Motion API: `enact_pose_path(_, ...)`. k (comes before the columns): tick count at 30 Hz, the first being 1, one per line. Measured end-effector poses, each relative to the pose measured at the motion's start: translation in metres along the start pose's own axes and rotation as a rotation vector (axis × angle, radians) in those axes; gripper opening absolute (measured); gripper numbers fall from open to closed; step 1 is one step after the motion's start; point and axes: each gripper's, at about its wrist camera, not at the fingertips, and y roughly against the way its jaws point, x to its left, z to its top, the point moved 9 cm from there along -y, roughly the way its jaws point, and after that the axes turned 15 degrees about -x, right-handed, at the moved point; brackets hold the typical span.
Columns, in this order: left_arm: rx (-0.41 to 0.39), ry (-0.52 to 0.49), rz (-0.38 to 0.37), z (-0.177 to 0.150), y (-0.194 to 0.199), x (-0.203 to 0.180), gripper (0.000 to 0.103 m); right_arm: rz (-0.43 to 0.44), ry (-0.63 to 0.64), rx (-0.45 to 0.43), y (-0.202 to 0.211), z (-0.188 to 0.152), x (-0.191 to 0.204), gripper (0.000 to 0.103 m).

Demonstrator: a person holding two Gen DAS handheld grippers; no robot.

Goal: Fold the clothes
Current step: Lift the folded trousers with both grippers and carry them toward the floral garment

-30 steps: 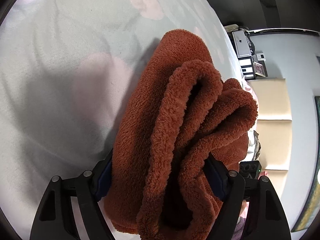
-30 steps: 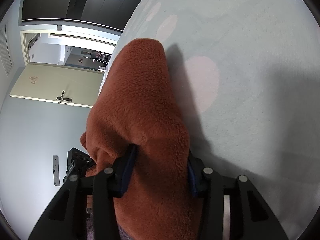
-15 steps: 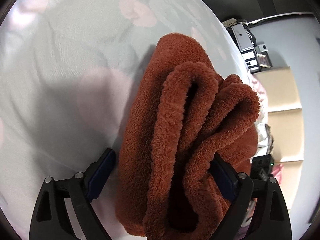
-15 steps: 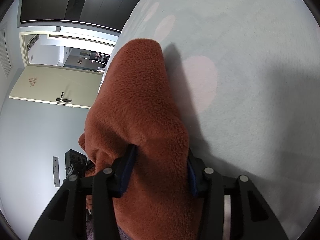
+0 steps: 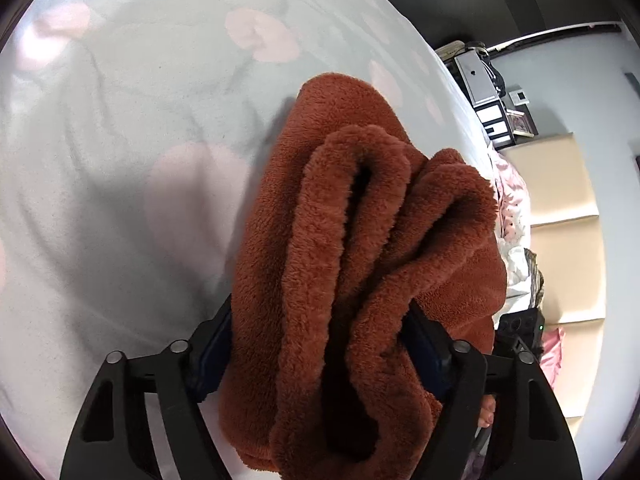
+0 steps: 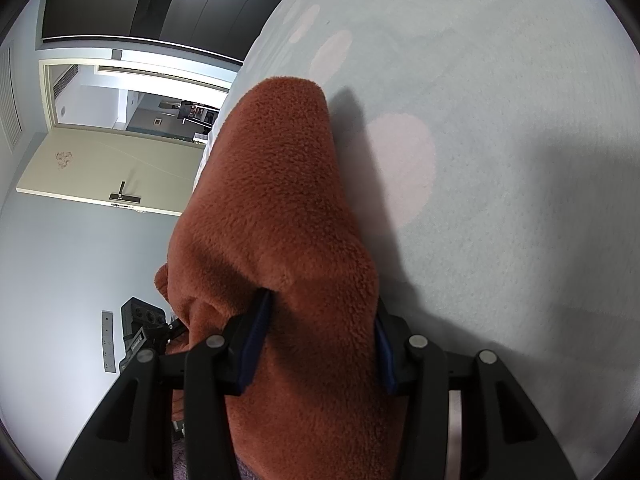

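The folded brown fleece garment (image 5: 360,264) lies on the bed (image 5: 120,160), which has a pale sheet with pink spots. Half a second ago the left gripper (image 5: 320,344) stood wider; its jaws have just been closing, and both pads now press the thick bundle. The right gripper (image 6: 316,336) clamps the other end as before.

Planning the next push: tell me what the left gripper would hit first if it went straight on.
The rust fleece garment bunched between the left gripper's jaws; past it, probably the pale spotted bedspread.
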Motion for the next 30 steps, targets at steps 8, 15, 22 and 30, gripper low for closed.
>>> enact_pose_path(8, -0.01, 0.021, -0.036, 0.0, 0.008, -0.001, 0.06, -0.006, 0.011, -0.003, -0.002, 0.001, 0.001, 0.045)
enact_pose_path(15, -0.032, 0.006, -0.054, 0.002, 0.018, 0.0, 0.054, 0.009, 0.039, -0.025, 0.0, 0.004, 0.008, 0.036)
enact_pose_path(22, -0.058, 0.003, -0.07, 0.012, 0.015, -0.017, 0.052, 0.047, 0.076, -0.069, 0.01, 0.009, 0.026, 0.025)
enact_pose_path(30, -0.131, -0.017, -0.128, 0.018, 0.044, -0.033, 0.051, 0.082, 0.177, -0.108, 0.028, 0.011, 0.066, 0.022)
